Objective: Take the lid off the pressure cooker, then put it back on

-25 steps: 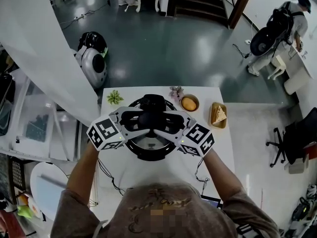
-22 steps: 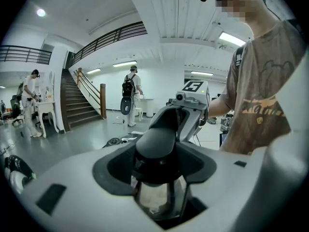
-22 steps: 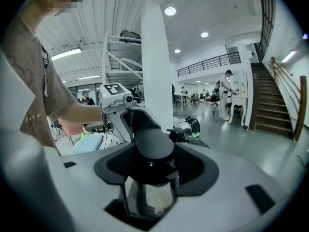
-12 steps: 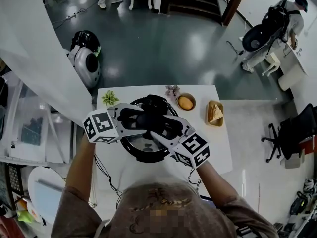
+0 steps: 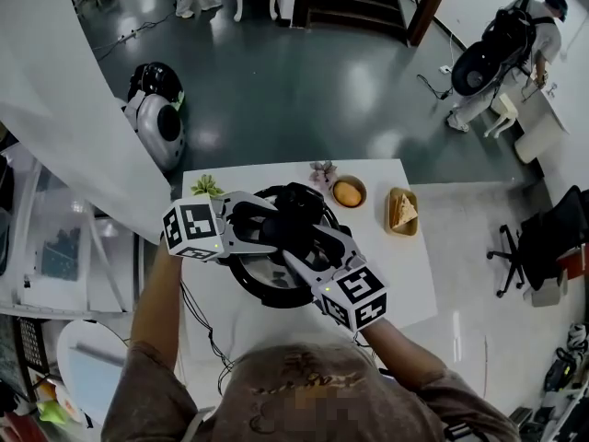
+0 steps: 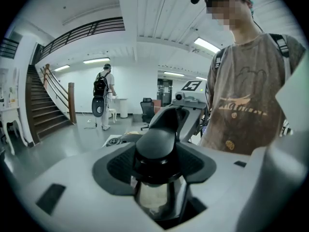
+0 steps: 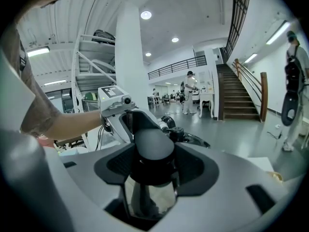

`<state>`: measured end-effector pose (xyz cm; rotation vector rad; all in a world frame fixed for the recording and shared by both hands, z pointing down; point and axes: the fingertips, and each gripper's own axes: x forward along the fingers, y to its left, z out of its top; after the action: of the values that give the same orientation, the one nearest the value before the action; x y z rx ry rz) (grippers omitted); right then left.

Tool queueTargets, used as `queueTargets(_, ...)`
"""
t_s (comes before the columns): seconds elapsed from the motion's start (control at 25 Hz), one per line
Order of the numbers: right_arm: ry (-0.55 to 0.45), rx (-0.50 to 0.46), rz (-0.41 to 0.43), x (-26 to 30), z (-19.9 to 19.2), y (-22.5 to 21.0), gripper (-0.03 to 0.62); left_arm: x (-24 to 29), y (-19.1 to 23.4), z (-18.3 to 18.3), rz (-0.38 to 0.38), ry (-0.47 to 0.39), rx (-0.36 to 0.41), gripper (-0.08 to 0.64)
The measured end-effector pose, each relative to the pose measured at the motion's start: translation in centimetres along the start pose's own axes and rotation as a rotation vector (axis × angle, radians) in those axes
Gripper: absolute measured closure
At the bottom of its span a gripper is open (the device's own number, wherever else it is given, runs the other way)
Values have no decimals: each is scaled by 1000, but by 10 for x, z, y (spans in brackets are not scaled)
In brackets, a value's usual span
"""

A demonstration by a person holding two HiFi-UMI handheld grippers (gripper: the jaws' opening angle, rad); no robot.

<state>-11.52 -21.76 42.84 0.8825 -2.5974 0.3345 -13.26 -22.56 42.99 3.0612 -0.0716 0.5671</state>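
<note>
At the middle of the white table [image 5: 405,279]: the pressure cooker [image 5: 276,293], with the lid [image 5: 262,270] lying on the pot, not lifted clear. On top of the lid, a black handle [image 5: 287,221], gripped from two sides at once. From the left, the left gripper [image 5: 262,228], closed on one end of the handle, pads pressing its flanks, jaws kept fairly wide by the handle's breadth. From the near right, the right gripper [image 5: 302,245], closed likewise on the opposite end. Nothing else between either pair of jaws.

Looking along each gripper: handle straight ahead, stretching away toward the other gripper. Long axis therefore apparently running from one gripper to the other, slantwise across the table in the head view. Neither hand nearer, both being on it. Probably calling for a twist about the lid's centre and then a straight lift. Impossible to tell whether locked or free.

No brand or lettering legible on cooker or lid, only black-and-white square patterns on the marker cubes [image 5: 354,295]. Toward the far edge, well apart from the handle: a small bowl [image 5: 351,191] holding something orange, and a tray [image 5: 404,212] with a pale wedge.
</note>
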Motion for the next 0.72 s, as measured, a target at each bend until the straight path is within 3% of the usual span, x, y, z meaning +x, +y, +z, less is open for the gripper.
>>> queueTargets(0.24,1,32,-38,-3,-1,-2,336,4,-1,2,-30,2,12,298)
queueTargets(0.72,-2,-9,-18,-5,8,-2,336,0,0,9,9,16,22,296)
